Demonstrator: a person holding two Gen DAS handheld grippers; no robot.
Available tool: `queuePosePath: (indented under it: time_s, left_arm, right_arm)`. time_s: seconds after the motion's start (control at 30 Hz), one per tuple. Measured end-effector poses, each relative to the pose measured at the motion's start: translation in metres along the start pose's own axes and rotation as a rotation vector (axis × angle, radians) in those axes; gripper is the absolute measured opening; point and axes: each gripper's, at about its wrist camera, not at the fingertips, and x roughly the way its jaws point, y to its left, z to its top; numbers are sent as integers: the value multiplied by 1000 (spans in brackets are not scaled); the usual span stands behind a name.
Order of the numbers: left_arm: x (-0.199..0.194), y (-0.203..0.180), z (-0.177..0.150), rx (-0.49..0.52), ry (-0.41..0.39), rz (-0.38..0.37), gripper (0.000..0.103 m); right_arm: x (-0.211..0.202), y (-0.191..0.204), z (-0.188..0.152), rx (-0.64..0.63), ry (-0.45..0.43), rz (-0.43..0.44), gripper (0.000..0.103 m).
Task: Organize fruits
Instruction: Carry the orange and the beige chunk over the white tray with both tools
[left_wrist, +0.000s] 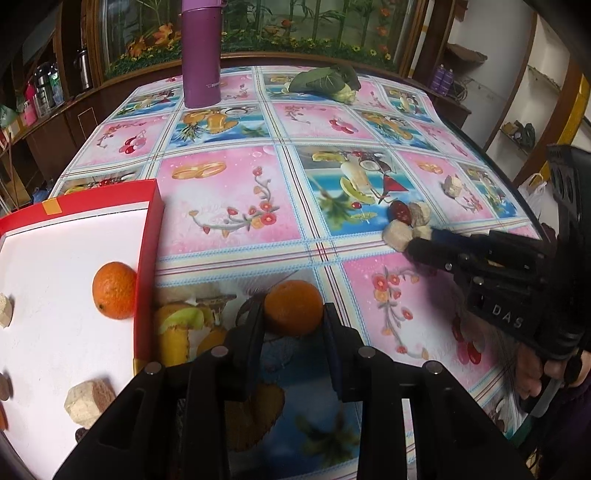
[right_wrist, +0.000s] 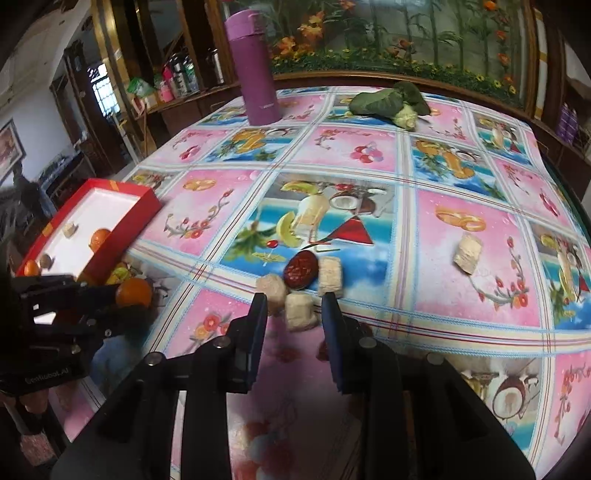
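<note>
The left hand-held gripper (left_wrist: 293, 314) pinches an orange (left_wrist: 293, 307) on the counter (left_wrist: 229, 192), just outside the red box (left_wrist: 149, 266). A second orange (left_wrist: 114, 290) lies inside against the box wall, among pale cubes. The right hand-held gripper (right_wrist: 294, 304) has a pale cube (right_wrist: 301, 312) between its narrowed fingers, though contact is unclear; a red date (right_wrist: 301, 271) and more cubes crowd just beyond. Farther back stand a purple flask (right_wrist: 255, 70) and a leafy vegetable (right_wrist: 388, 101).

Orange (left_wrist: 293, 307) beside red box (left_wrist: 147, 258), upright.
</note>
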Motion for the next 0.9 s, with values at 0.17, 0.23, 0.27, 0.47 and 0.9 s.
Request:
queuePosePath:
  time_s: [0.17, 0.23, 0.27, 0.47, 0.9]
  left_arm:
    - [-1, 3, -1, -11, -22, -18, 29]
    - [-2, 5, -1, -28, -27, -28, 28]
    - [-3, 6, 0, -37, -33, -32, 28]
    - [-35, 11, 0, -60, -109, -41, 28]
    - [-120, 105, -36, -209, -266, 159, 28]
  right_arm:
    - [1, 3, -2, -16, -2, -13, 20]
    - [-5, -2, -1, 13, -27, -1, 20]
    - [-9, -5, -1, 31, -43, 12, 20]
    - [-27, -12, 2, 108, -139, 82, 20]
    - [-12, 87, 26, 50, -161, 287, 20]
